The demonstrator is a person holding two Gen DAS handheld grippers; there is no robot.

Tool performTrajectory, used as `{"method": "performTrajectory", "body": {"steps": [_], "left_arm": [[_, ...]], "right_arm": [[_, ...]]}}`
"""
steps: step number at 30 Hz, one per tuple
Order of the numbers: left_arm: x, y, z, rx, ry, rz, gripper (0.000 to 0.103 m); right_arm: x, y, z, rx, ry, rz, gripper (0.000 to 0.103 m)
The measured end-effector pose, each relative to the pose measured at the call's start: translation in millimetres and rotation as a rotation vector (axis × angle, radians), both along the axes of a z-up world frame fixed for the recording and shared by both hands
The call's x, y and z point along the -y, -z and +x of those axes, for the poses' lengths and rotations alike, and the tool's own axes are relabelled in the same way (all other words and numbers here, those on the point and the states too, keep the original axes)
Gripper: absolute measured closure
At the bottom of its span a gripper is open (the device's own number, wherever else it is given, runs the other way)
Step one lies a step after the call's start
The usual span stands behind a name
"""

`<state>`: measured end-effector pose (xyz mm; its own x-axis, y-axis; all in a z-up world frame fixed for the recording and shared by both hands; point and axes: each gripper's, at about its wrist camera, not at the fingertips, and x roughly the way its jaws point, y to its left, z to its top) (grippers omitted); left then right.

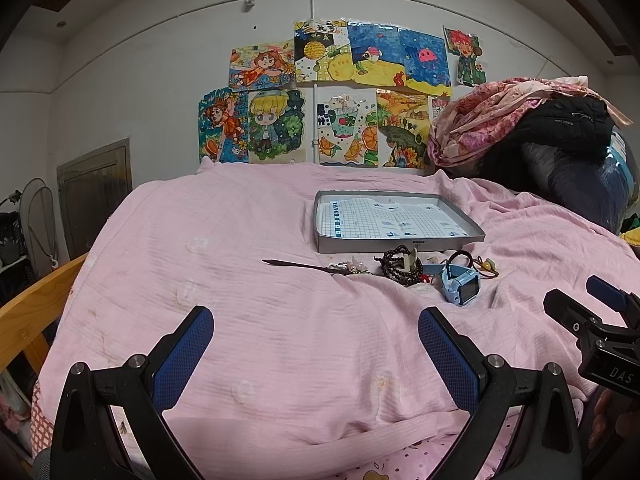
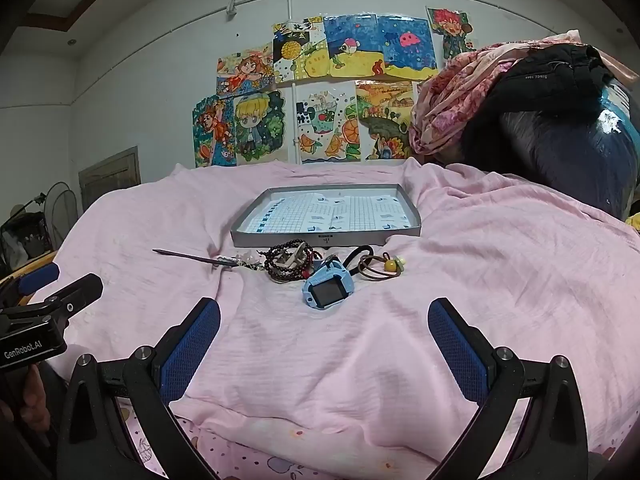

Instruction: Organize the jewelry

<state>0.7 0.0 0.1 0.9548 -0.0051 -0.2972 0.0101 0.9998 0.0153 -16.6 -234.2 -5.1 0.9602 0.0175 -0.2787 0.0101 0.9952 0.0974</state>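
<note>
A grey tray [image 2: 324,240] [image 1: 396,246] lined with gridded paper lies on the pink bedspread. In front of it sit a dark hair stick [image 2: 188,257] [image 1: 298,266], a dark bead bracelet [image 2: 286,264] [image 1: 400,266], a blue smartwatch [image 2: 329,290] [image 1: 460,286] and a brown hair tie with a yellow bead [image 2: 382,266] [image 1: 486,266]. My right gripper [image 2: 324,332] is open, hanging over the bedspread short of the watch. My left gripper [image 1: 316,340] is open too, nearer the bed's front edge, with nothing between its fingers.
A heap of clothes and a floral quilt [image 2: 520,92] rises at the back right. Drawings [image 2: 320,88] cover the wall behind the bed. A wooden bed rail [image 1: 28,312] runs along the left. A hand [image 2: 34,400] holds the left gripper's handle.
</note>
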Motion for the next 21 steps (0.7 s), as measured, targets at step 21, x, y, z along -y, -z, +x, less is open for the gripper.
{"method": "performTrajectory", "body": {"steps": [21], "left_arm": [[0.3,-0.1,-0.2,0.002,0.0,0.002,0.0]], "right_arm": [[2.0,-0.4,-1.2,-0.004,-0.004,0.009,0.001]]}}
